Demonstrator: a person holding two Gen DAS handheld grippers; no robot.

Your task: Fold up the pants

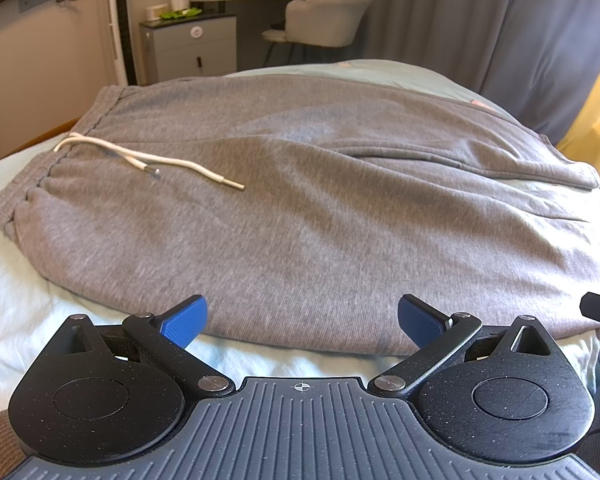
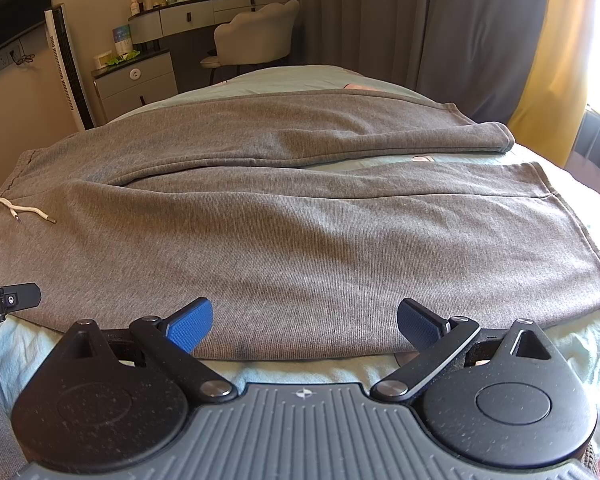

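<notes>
Grey sweatpants (image 1: 300, 200) lie flat across a pale green bed, waistband to the left, legs running right. A white drawstring (image 1: 148, 160) lies on the waist area. In the right wrist view the pants (image 2: 300, 240) show both legs, slightly apart, with hems at the right. My left gripper (image 1: 302, 320) is open and empty, just above the near edge of the pants near the waist. My right gripper (image 2: 304, 324) is open and empty, over the near edge of the nearer leg. Each gripper's edge shows in the other's view.
The pale green bed cover (image 1: 20, 300) surrounds the pants. Behind the bed stand a grey cabinet (image 1: 188, 44), a dressing table with a chair (image 1: 324, 20), grey curtains (image 2: 440, 20) and a yellow curtain (image 2: 552, 60).
</notes>
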